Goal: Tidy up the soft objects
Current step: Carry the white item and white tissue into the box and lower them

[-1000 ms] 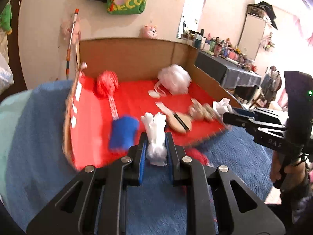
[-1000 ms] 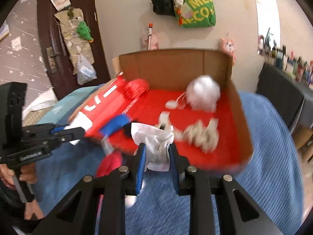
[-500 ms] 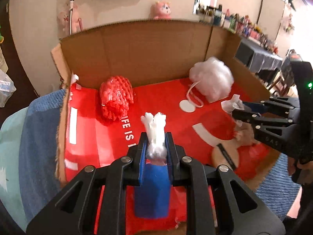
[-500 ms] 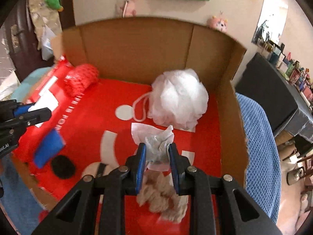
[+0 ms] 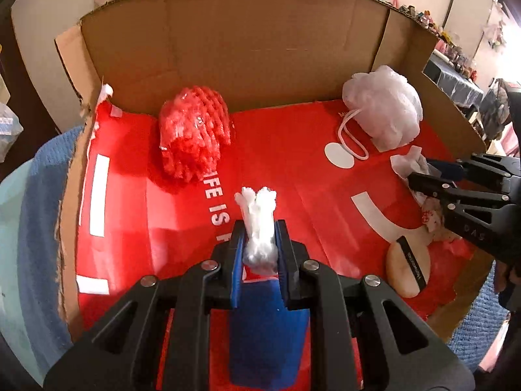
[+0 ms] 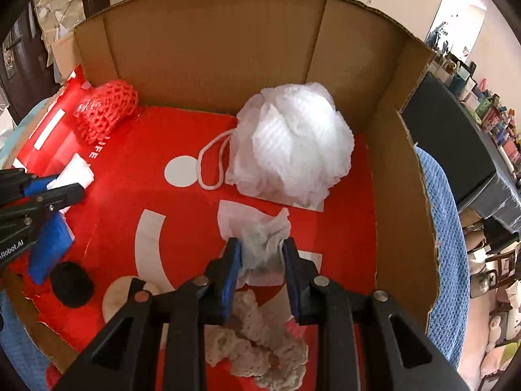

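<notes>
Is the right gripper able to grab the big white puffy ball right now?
Probably not yet. The right gripper is already shut on a crumpled tissue, so its fingers are full. The white bath puff sits just ahead in the box, nothing blocking it.

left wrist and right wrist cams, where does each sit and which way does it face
Left wrist view: sits on the left gripper, angled down into the box; its fingers pinch a white wad above a blue sponge; the right gripper shows at the right edge.
Right wrist view: sits on the right gripper, angled down into the same box; its fingers pinch a tissue; the left gripper shows at the left edge.
Shared: red net, white pouf, sponge, both grippers.
</notes>
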Tool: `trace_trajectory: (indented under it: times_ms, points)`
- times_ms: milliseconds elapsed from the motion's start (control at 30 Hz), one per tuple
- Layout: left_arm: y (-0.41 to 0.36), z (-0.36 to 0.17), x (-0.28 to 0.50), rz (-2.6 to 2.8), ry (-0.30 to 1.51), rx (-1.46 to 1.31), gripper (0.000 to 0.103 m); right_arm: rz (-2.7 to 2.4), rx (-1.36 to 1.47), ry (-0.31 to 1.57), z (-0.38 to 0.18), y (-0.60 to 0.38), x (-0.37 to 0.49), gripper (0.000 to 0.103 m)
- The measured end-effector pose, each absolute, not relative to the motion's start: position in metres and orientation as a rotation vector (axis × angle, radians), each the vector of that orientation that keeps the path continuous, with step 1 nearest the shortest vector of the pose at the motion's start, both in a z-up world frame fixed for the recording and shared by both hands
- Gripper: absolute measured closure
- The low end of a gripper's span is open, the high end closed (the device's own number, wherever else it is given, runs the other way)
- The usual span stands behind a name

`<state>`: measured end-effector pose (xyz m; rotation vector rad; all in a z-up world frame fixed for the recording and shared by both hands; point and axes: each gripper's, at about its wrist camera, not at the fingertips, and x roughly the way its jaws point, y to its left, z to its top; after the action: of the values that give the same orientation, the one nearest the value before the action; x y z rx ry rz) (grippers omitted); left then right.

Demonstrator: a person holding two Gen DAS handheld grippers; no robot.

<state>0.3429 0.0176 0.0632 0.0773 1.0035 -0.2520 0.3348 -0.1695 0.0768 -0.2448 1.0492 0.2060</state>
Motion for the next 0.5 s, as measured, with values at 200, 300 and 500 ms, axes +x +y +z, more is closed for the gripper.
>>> trace_trajectory:
  times_ms: [200, 300, 500]
  points:
    - [0.0144, 0.0589, 0.3464, -0.244, 1.040, 0.086, 0.087, 0.206, -0.249, 1.055, 0.0774, -0.1682, 0.3387, 0.074]
    - [0.0142, 0.0593, 0.3475, -0.239, 1.037, 0.092, 0.087, 0.204, -0.250, 1.054, 0.0771, -0.1683, 0.3380, 0.074]
    - [0.0110, 0.0584, 0.3487, -0.238, 1.044, 0.109, 0.086, 0.205, -0.255, 1.057, 0.0768, -0.1630, 0.3432, 0.073]
